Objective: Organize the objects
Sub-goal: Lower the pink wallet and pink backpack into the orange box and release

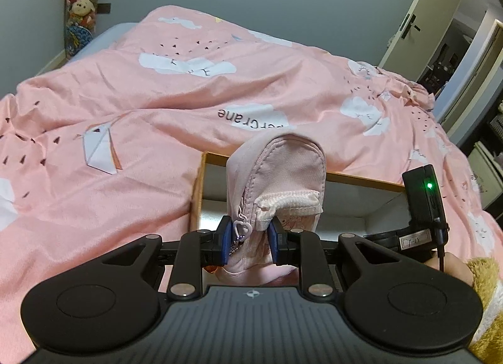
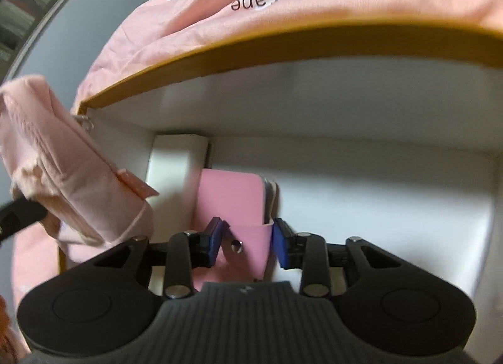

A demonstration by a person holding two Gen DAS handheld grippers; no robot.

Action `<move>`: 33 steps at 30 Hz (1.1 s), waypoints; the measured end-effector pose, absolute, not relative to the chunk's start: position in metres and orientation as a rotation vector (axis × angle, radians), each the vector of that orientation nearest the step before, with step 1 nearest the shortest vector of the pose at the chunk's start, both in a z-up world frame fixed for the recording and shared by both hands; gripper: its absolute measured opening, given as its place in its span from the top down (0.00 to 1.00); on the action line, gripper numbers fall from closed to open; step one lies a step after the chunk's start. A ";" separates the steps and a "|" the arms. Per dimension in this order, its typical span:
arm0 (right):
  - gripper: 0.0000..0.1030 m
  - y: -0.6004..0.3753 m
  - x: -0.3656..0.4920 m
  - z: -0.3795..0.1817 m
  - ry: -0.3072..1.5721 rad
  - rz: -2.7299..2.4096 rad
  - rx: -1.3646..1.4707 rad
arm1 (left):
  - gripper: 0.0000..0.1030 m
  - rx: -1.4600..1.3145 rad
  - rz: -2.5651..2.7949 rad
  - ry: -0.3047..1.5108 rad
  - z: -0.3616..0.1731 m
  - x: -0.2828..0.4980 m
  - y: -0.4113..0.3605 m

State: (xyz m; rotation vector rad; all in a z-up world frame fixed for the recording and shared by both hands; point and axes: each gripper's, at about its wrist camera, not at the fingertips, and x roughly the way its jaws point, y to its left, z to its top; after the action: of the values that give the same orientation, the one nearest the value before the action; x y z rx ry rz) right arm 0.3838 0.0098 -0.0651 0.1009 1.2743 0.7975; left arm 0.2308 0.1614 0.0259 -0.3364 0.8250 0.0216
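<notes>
Bed (image 1: 125, 97): pouch (image 1: 276, 182) upright, long axis vertical, over box (image 1: 361, 180).

One pink zip pouch (image 1: 276, 182), one pink wallet (image 2: 234, 203), one white-lined box (image 2: 283, 46), two grippers (image 1: 248, 238).

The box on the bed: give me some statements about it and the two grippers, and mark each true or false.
1. The left gripper is shut on a pink zip pouch. True.
2. The box has a blue rim. False: its rim is tan, its inside white.
3. The pink card holder sits between the right gripper's jaws, inside the box. True.
4. The box stands on a bare wooden floor. False: it rests on a pink duvet.
</notes>
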 end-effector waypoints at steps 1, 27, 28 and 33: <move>0.59 0.007 0.382 -0.061 1.254 0.796 0.088 | 0.74 -0.339 0.014 0.828 0.026 0.231 0.160; 0.70 -0.044 0.340 -0.032 1.071 0.818 0.122 | 0.69 -0.267 -0.058 1.143 -0.042 0.299 0.129; 0.72 -0.043 0.340 -0.035 1.083 0.819 0.135 | 0.69 -0.248 -0.054 1.136 -0.041 0.299 0.127; 0.82 -0.036 0.341 -0.045 1.121 0.830 0.170 | 0.66 -0.111 -0.030 1.096 -0.042 0.294 0.116</move>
State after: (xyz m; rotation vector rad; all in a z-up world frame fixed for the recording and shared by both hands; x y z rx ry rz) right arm 0.3405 -0.0357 -0.0447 0.1699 1.1211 0.8297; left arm 0.2936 0.1156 -0.0419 -0.1112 1.0963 -0.0295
